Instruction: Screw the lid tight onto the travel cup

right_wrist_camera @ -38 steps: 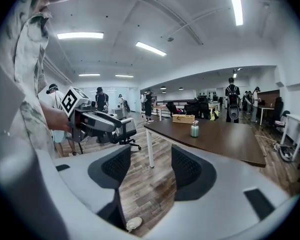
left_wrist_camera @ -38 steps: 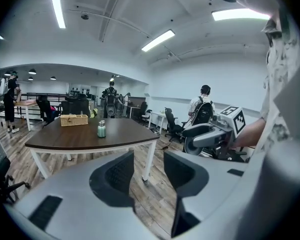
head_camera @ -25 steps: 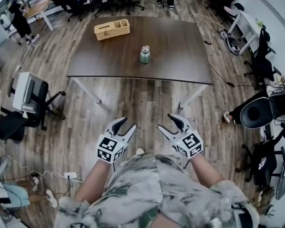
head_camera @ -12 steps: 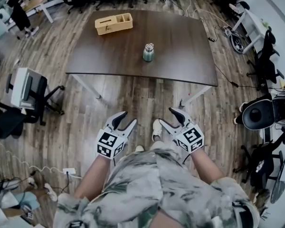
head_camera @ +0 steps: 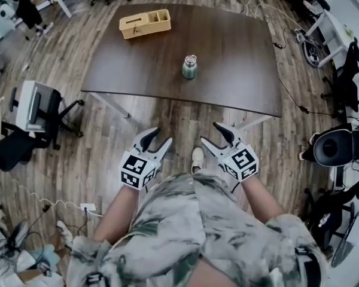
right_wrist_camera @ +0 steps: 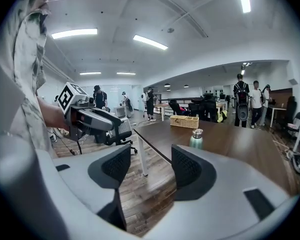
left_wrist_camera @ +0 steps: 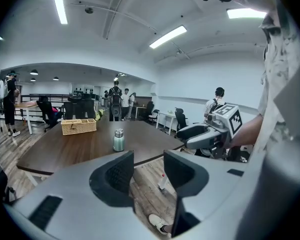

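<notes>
A pale green travel cup (head_camera: 189, 68) with a silver lid on top stands upright near the middle of a dark brown table (head_camera: 239, 70). It also shows as the cup (left_wrist_camera: 119, 140) in the left gripper view and the cup (right_wrist_camera: 196, 139) in the right gripper view. My left gripper (head_camera: 157, 142) and right gripper (head_camera: 214, 134) are held side by side over the wooden floor, well short of the table's near edge. Both stand open with nothing between their jaws. Each gripper sees the other: the right gripper (left_wrist_camera: 182, 135) and the left gripper (right_wrist_camera: 118, 125).
A wicker basket (head_camera: 145, 23) sits at the table's far left. Office chairs (head_camera: 45, 115) stand left of the table, more chairs (head_camera: 341, 145) and cables at the right. People stand at the room's far end (left_wrist_camera: 115, 101). A shoe (head_camera: 197, 158) shows between the grippers.
The table and cup have come nearer in the head view as the person walks toward them. Both grippers keep the same open stance in front of the body.
</notes>
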A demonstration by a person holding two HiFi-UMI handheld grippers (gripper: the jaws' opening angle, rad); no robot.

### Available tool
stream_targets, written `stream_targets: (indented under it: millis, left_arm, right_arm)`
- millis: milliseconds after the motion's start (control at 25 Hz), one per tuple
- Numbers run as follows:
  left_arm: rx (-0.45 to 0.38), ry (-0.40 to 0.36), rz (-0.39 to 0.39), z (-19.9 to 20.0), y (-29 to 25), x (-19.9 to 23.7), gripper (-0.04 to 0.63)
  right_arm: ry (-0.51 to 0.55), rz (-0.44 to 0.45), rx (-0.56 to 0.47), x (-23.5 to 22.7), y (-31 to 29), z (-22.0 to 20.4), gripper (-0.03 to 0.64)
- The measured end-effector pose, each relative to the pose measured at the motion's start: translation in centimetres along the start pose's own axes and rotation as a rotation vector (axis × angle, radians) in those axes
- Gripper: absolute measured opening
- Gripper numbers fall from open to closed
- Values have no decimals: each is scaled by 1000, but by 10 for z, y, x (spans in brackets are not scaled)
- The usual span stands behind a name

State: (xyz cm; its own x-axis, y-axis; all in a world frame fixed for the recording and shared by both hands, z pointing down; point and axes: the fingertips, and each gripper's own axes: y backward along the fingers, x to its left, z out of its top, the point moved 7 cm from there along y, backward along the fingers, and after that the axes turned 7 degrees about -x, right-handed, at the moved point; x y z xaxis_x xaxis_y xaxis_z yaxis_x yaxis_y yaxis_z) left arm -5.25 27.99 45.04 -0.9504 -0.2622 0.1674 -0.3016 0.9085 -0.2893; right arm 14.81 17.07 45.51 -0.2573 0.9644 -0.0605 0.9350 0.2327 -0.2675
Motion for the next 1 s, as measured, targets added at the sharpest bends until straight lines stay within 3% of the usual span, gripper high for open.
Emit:
stream_targets:
  millis: [320,1000]
  left_arm:
    - [8,14,54,24,-57,26,187]
    - [23,39,127,46,-148,51,192]
  right_arm:
    - [8,49,12,-73,-35,9,273]
    - [24,152,42,-170,-90,-9,284]
